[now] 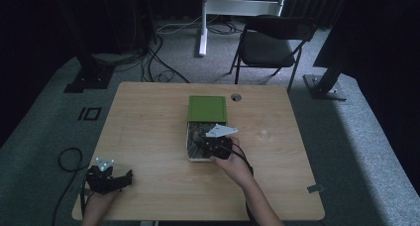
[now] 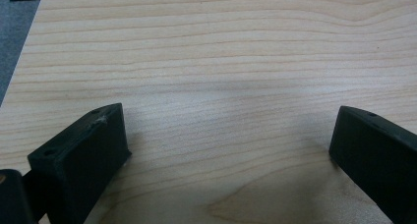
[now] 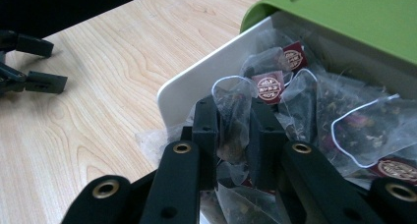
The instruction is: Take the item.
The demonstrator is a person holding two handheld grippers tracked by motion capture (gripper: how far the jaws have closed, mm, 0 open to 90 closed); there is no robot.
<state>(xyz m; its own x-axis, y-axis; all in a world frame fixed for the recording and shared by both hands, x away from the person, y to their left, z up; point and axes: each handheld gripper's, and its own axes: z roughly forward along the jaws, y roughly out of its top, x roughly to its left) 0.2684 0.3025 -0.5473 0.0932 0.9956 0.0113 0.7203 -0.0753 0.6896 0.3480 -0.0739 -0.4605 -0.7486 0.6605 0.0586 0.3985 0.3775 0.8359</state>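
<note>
Scene: wooden table [image 1: 148, 137] seen from above; a person's forearms come in from the near edge, one gripper in each hand.
Box: white box [image 3: 196, 84] w/ green lid [image 1: 207, 108], around the table's middle, a bit toward the far edge. Lid is pushed back toward the far edge, so the near half lies open for reaching in.
Contents: loose pile of clear mesh tea bags w/ dark red tags and white strings.
Right gripper [image 3: 235, 130]: down in the open half of the box, jaws pressed together on one tea bag [image 3: 231, 116]. Bag stands upright between the pads, top poking out above them; pinched on the mesh body, prob. so the string and tag hang free.
Held bag's place: inside the box, at its near end, touching the other bags, not lifted clear.
Left gripper [image 2: 226, 150]: near-left corner of the table, well apart from the box, jaws spread wide over bare wood, nothing between them. Seems parked, out of the way.
Step, my read: picking one bag out; a neighbour's string could snag on lift.
</note>
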